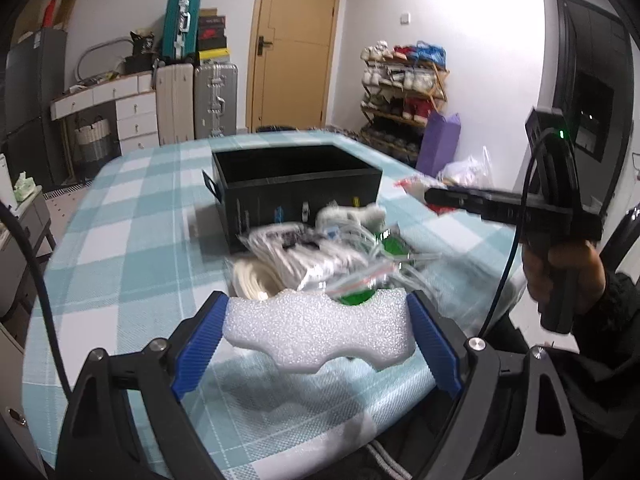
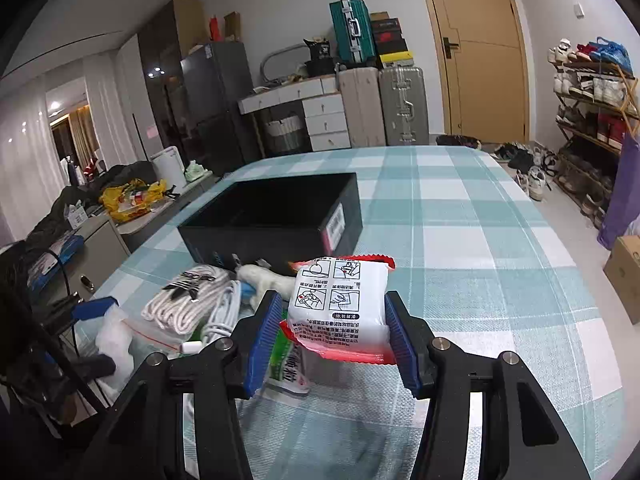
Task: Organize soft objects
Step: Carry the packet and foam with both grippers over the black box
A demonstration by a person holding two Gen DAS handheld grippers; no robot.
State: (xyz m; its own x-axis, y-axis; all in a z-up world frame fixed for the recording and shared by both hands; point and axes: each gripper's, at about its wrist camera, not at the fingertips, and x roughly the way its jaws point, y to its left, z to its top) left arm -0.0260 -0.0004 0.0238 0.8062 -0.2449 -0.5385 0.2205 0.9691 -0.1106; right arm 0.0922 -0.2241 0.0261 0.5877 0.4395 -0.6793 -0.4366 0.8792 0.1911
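My left gripper (image 1: 316, 320) is shut on a white foam block (image 1: 318, 330) and holds it above the checked tablecloth. My right gripper (image 2: 332, 320) is shut on a white packet with red edges (image 2: 340, 304), lifted above the table. An open black box (image 1: 296, 184) stands behind a pile of soft things: bagged white cords (image 1: 316, 256), a coiled rope (image 1: 252, 280) and green packets (image 1: 390, 246). In the right wrist view the box (image 2: 276, 216) is ahead to the left, with bagged ropes (image 2: 188, 300) and a green packet (image 2: 286, 364) beside it. The right gripper's body (image 1: 516, 210) shows in the left wrist view.
The table (image 2: 460, 240) has a teal and white checked cloth. Behind it are suitcases (image 1: 214, 100), a drawer unit (image 1: 136, 120), a door (image 1: 296, 44) and a shoe rack (image 1: 404, 92). A purple bag (image 1: 440, 140) stands off the table's right side.
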